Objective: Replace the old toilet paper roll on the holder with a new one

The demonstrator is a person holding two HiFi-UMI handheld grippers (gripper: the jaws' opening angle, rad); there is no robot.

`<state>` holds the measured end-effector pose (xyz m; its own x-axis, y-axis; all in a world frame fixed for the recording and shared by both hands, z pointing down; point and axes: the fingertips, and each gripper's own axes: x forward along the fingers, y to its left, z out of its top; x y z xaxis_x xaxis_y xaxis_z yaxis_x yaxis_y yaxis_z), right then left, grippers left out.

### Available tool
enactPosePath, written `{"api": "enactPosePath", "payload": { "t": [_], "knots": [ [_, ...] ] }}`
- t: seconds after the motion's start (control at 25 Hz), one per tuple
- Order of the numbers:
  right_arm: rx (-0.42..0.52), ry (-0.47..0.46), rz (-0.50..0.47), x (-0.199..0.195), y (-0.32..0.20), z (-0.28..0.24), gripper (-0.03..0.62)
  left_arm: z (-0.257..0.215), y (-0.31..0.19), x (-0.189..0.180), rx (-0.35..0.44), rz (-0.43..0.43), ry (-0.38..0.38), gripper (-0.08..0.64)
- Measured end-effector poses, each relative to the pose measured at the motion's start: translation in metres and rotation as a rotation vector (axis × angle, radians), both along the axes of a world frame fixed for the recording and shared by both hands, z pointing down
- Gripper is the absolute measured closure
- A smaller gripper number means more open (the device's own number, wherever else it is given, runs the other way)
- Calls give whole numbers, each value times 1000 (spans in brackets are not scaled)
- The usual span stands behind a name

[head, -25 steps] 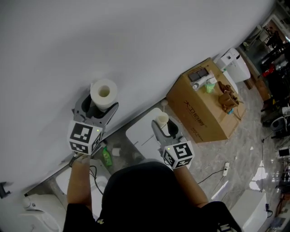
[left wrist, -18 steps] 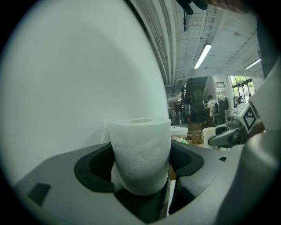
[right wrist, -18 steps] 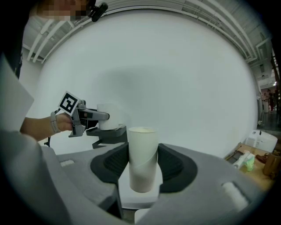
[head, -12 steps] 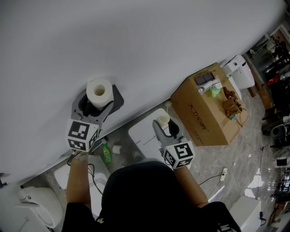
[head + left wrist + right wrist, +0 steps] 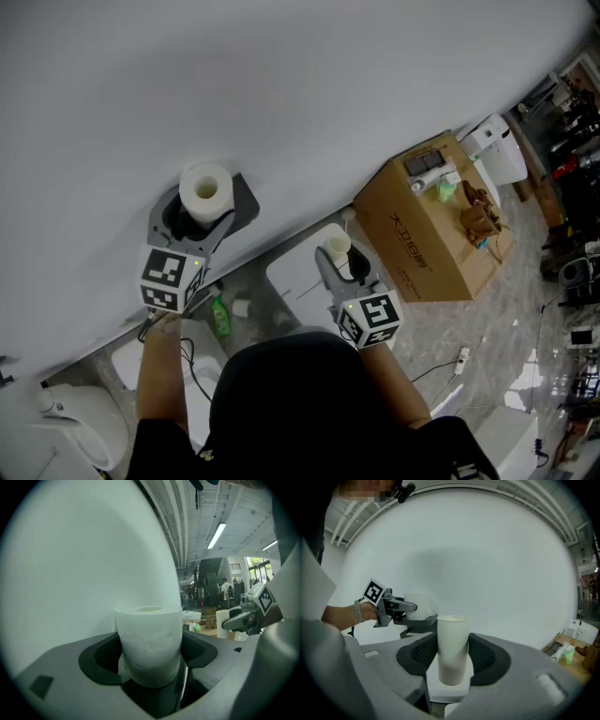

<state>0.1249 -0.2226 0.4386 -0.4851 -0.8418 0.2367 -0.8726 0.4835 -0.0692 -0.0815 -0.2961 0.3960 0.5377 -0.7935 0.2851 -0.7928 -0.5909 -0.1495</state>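
Note:
A full white toilet paper roll (image 5: 205, 188) stands upright between the jaws of my left gripper (image 5: 201, 204), which is shut on it close to the white wall. A dark grey holder plate (image 5: 246, 202) shows just right of and behind the roll; whether they touch I cannot tell. In the left gripper view the roll (image 5: 149, 641) fills the gap of my left gripper (image 5: 152, 670). My right gripper (image 5: 341, 259) is shut on the bare cardboard tube (image 5: 336, 246), lower and to the right. The tube (image 5: 452, 648) stands upright in my right gripper (image 5: 452, 665).
A cardboard box (image 5: 427, 225) with small items on top stands at the right, with a white appliance (image 5: 495, 148) beyond it. A green bottle (image 5: 219, 322) and a white panel (image 5: 302, 279) lie on the floor below. A white toilet (image 5: 80, 433) is at lower left.
My left gripper has carried the roll in towards the wall, and the dark holder plate now shows beside it. The right gripper with the tube has hardly shifted.

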Motion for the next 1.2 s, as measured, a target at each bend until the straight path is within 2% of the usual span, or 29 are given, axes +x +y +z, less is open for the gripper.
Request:
{"api": "enactPosePath", "payload": {
  "t": [0.56,0.76,1.2],
  "knots": [
    [-2,-7,12,5,4,1,393,1,2,2,5,-28,-12,172],
    [-7,-12,16,7,5,2,393,1,1,0,4,-43,-6,144],
    [-2,-20,15,10,8,0,393,-6,11,-8,23,-74,23,141]
  ]
}}
